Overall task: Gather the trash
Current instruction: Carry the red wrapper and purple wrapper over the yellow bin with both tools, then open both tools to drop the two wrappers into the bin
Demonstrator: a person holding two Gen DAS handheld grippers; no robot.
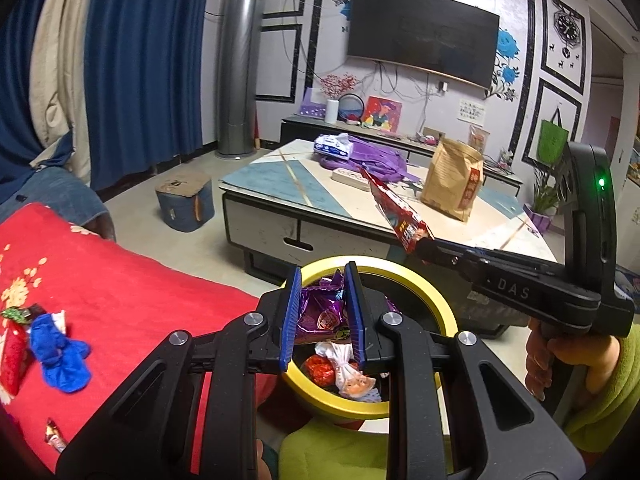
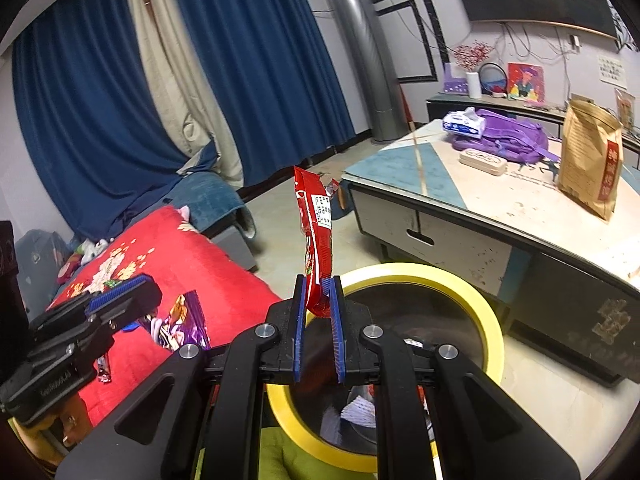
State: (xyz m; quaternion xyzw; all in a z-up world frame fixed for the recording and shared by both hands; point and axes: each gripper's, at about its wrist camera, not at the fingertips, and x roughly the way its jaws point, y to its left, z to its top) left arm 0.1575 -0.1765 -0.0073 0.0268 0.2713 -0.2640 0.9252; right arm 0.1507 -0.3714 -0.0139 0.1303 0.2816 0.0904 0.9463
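A yellow-rimmed trash bin (image 1: 436,300) (image 2: 484,308) stands on the floor by the red blanket (image 1: 120,280). It holds a purple wrapper (image 1: 320,312) and other wrappers. My left gripper (image 1: 320,280) is open and empty, just above the bin's near rim. My right gripper (image 2: 318,284) (image 1: 424,246) is shut on a long red snack wrapper (image 2: 316,232) (image 1: 396,212) and holds it upright over the bin. On the blanket lie a blue glove (image 1: 60,356), small wrappers (image 1: 20,314) and a purple wrapper (image 2: 180,324).
A low coffee table (image 1: 288,184) (image 2: 480,200) stands beyond the bin with a brown paper bag (image 1: 452,180), a purple backpack (image 2: 504,136) and a tissue pack (image 2: 464,122). A small stool (image 1: 186,204) sits on the floor. Blue curtains hang at the left.
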